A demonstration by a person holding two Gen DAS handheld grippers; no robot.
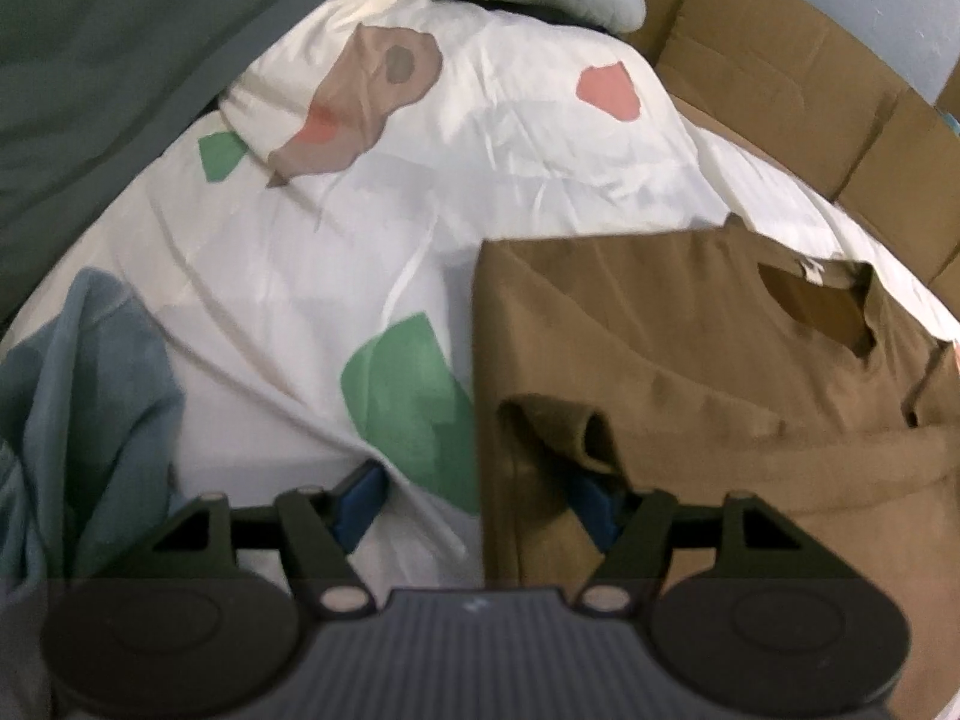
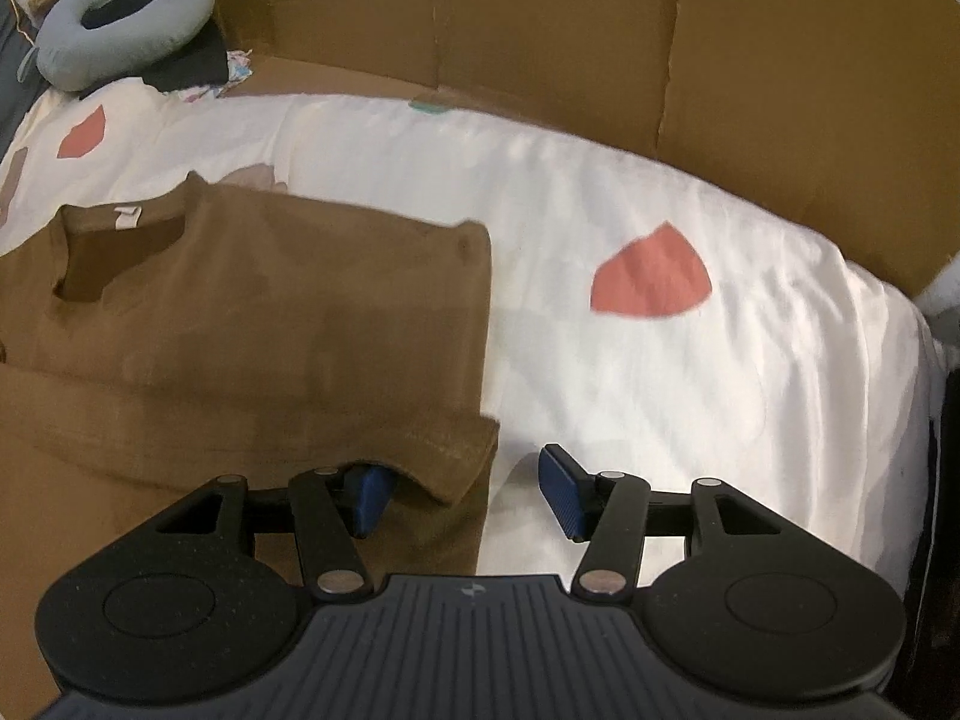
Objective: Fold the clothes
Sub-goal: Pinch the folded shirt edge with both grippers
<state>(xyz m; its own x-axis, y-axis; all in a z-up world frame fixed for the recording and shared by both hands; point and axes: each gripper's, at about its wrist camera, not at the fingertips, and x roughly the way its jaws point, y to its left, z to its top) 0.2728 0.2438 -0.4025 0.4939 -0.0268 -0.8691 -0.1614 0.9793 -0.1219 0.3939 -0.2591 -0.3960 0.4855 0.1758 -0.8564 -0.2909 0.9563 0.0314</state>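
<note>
A brown T-shirt (image 1: 690, 360) lies flat on a white bedspread (image 1: 300, 276) with coloured patches, its sides folded in and the collar at the far end. My left gripper (image 1: 480, 498) is open at the shirt's left edge, its right finger tucked under a folded sleeve cuff (image 1: 564, 426). In the right wrist view the same T-shirt (image 2: 252, 312) fills the left half. My right gripper (image 2: 468, 492) is open at the shirt's right edge. Its left finger sits under the sleeve hem (image 2: 444, 450), and its right finger (image 2: 558, 492) is over bare bedspread (image 2: 660, 372).
A crumpled blue garment (image 1: 84, 396) lies at the near left. Cardboard panels (image 2: 540, 30) wall the bed's far side. A grey neck pillow (image 2: 114, 18) and dark clothes sit at the far corner. A grey-green surface (image 1: 90, 48) borders the bed on the left.
</note>
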